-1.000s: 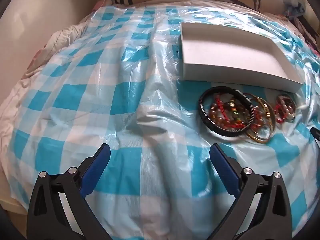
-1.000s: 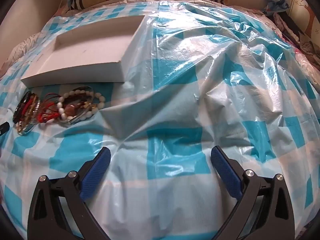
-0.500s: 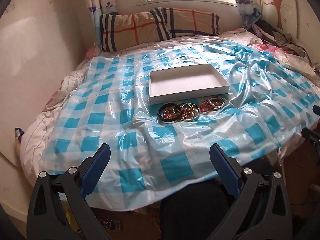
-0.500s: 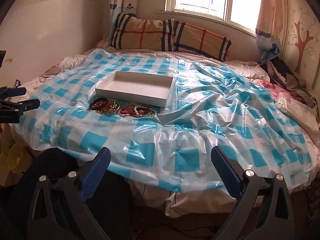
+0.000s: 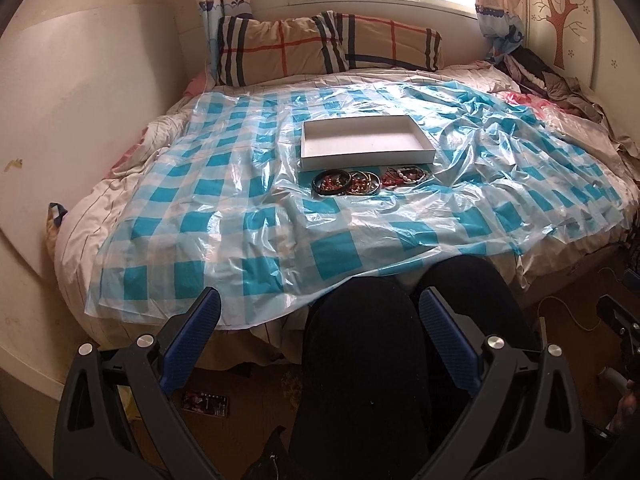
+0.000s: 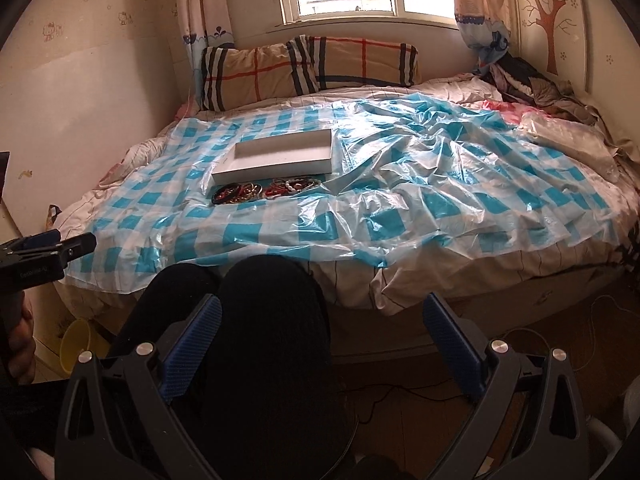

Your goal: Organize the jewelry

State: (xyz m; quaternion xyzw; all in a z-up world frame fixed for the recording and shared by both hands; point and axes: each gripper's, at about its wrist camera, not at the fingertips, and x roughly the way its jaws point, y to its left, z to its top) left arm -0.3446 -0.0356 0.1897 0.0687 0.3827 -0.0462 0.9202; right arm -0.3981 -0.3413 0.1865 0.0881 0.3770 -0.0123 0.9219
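Bed: white tray point(image 5: 366, 140) mid-sheet, bangles point(image 5: 368, 181) heaped along its near wall, none sorted. Left gripper point(image 5: 316, 336) and right gripper point(image 6: 320, 338): both spread wide, holding nothing, near the foot edge. Next move likely calls for reaching one bangle.

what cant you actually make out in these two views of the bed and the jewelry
- Jewelry pile: too small in both wrist views to count pieces or tell bracelets from necklaces.
- White box: the right wrist view sees it at a low angle, so its floor is mostly hidden behind the near wall.
- Left gripper: in the right wrist view the frame edge cuts it off.
- Floor near the bed: the person's legs hide it.
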